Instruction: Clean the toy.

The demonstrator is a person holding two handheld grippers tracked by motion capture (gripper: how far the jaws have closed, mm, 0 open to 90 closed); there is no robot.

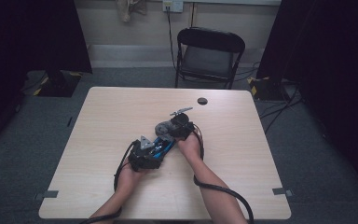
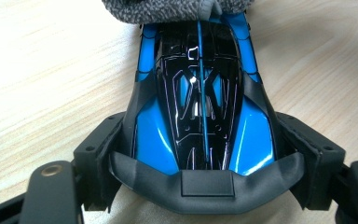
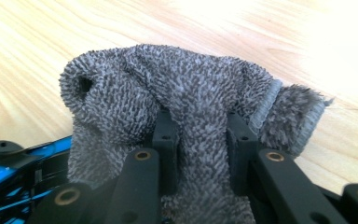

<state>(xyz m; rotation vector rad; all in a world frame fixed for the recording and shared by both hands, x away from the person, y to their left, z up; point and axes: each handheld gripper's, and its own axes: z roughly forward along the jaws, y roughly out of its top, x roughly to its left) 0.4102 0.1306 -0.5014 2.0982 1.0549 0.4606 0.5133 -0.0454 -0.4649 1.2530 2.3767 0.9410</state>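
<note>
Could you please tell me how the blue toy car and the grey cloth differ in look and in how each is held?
The toy car is glossy blue and black with a hard shell; the cloth is matt grey, soft and bunched. The left claw clamps the car across its body from both sides; the right claw pinches a fold of the cloth. The car lies on the table; the cloth rests on the car's far end. Each is gripped.

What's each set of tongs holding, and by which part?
Left tongs clamp the blue toy car across its sides at one end. Right tongs pinch a fold of the grey cloth.
</note>
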